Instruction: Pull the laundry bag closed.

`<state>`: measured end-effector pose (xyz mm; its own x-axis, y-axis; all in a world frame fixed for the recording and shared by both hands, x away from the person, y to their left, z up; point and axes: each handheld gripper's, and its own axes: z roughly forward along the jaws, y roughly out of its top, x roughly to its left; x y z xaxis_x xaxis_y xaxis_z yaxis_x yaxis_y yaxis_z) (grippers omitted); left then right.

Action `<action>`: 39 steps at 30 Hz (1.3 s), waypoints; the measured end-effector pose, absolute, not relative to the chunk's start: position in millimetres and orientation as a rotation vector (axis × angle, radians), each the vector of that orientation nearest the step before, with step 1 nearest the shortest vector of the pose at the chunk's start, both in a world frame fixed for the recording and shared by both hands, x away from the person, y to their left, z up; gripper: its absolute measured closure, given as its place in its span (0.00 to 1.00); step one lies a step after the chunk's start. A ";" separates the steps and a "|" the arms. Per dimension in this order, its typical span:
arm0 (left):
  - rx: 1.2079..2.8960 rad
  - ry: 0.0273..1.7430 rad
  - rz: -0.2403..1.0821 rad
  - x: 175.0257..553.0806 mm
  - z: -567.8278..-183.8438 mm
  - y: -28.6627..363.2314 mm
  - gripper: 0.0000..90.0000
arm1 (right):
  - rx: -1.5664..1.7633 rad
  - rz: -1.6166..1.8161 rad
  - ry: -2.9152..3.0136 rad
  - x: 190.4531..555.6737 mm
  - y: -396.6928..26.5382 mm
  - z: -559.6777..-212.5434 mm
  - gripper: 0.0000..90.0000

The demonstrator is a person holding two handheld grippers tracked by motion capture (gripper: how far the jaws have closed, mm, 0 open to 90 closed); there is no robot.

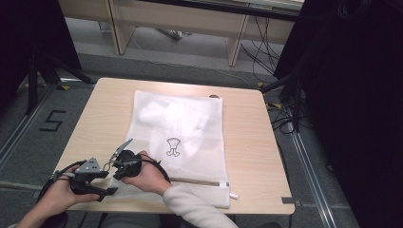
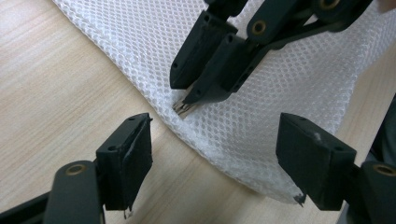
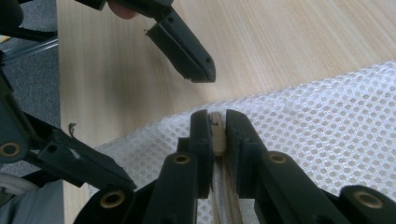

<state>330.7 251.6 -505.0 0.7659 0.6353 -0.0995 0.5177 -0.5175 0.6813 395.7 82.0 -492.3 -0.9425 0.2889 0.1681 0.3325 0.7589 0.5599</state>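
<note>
Right gripper [image 3: 215,122] is clamped on the zipper pull [image 3: 216,133] at the near left corner of the white mesh laundry bag [image 1: 177,137], its 2 black jaws pinched tight around the beige tab. That bag lies flat on the wooden table [image 1: 247,142], holding a white garment [image 1: 176,116]. Left gripper [image 2: 212,154] hovers just beside the same corner, jaws spread wide and gripping nothing, mesh lying between them.
</note>
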 end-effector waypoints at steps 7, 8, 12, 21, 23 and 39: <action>2.193 0.884 0.195 332.4 -504.3 251.3 0.34 | -0.455 -0.977 -2.901 395.2 76.0 -477.7 0.91; 2.193 0.884 0.195 332.4 -504.3 251.3 0.36 | -0.453 -0.978 -2.900 395.0 74.7 -475.7 0.91; 2.142 0.927 0.133 333.2 -504.0 251.0 0.45 | -0.481 -0.966 -2.901 392.6 70.2 -468.0 0.91; 2.040 1.048 -0.005 340.5 -504.4 250.9 0.76 | -0.415 -0.984 -2.919 393.7 66.7 -464.1 0.91; 2.047 1.061 -0.004 340.7 -503.9 250.6 0.83 | -0.419 -0.976 -2.914 392.9 66.3 -464.2 0.91; 2.005 1.092 -0.013 337.4 -494.5 249.7 0.95 | -0.389 -0.902 -2.961 386.3 54.6 -469.6 0.92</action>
